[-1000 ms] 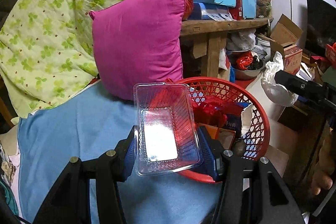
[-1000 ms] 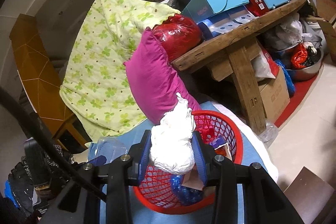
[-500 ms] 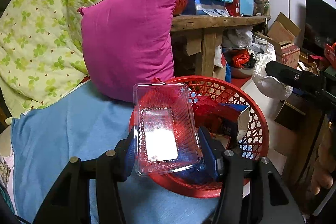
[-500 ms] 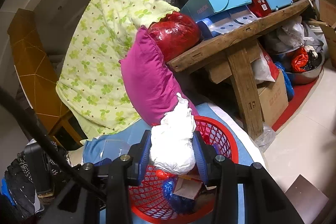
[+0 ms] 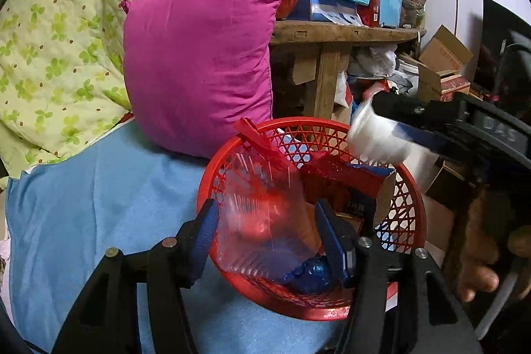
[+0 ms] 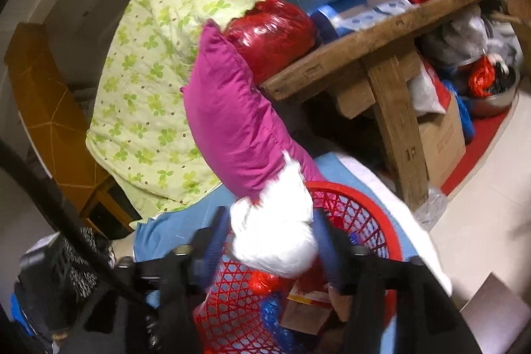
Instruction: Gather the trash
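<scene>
A red mesh basket (image 5: 411, 208) with several pieces of trash stands on a blue cloth (image 5: 99, 204). My left gripper (image 5: 265, 231) is over the basket's near rim. A clear plastic tray (image 5: 262, 214) sits blurred and tilted between its fingers, which look spread apart. My right gripper (image 6: 270, 241) is above the basket (image 6: 361, 214) and a crumpled white bag (image 6: 275, 234) is between its fingers, which also look spread. That bag also shows in the left wrist view (image 5: 375, 138) over the basket's far rim.
A magenta pillow (image 5: 199, 55) leans behind the basket, with a green floral quilt (image 5: 59, 22) to its left. A wooden bench (image 5: 332, 35) holds stacked boxes. Cardboard boxes (image 5: 444, 62) and a metal bowl (image 6: 497, 92) sit on the floor at the right.
Both grippers moved over the basket. The left fingers have spread and the clear tray has tipped and blurred downward. The right fingers have widened around the white bag.
</scene>
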`<action>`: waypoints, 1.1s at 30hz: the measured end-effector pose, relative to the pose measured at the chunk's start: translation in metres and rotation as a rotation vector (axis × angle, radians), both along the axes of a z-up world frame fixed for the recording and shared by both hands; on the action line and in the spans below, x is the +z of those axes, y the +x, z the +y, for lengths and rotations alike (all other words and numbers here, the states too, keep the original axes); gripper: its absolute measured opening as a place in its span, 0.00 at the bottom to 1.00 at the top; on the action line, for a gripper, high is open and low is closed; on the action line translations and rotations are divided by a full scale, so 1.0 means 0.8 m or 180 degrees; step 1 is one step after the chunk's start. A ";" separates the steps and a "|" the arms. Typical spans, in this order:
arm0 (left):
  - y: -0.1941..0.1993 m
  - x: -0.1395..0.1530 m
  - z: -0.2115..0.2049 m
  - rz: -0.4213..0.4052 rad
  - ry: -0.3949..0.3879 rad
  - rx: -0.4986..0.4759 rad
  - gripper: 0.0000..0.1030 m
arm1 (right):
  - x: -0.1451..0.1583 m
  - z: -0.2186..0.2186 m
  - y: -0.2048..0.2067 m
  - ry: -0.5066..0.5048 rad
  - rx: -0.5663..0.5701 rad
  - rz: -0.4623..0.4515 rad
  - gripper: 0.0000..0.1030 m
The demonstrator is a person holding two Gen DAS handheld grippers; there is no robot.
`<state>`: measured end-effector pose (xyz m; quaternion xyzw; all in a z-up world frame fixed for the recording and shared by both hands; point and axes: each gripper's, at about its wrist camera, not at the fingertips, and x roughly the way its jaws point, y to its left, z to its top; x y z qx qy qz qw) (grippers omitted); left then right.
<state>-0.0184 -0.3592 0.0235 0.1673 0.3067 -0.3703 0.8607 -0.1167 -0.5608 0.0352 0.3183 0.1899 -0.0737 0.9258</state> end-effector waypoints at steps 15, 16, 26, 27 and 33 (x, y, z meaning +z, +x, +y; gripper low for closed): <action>-0.005 0.021 0.076 -0.0156 -0.0170 0.0252 0.70 | 0.000 0.057 -0.009 -0.0074 0.0105 0.0037 0.61; -0.006 0.022 0.083 -0.0168 -0.0173 0.0284 0.71 | 0.002 0.063 -0.011 -0.0082 0.0116 0.0034 0.61; -0.018 0.037 0.148 -0.0293 -0.0282 0.0531 0.80 | 0.027 0.135 -0.034 -0.0558 0.0068 0.0142 0.61; -0.020 0.039 0.152 -0.0290 -0.0283 0.0530 0.81 | 0.029 0.140 -0.036 -0.0632 0.0033 0.0182 0.61; -0.033 0.049 0.168 -0.0298 -0.0317 0.0562 0.81 | 0.043 0.166 -0.058 -0.0965 -0.0091 0.0349 0.63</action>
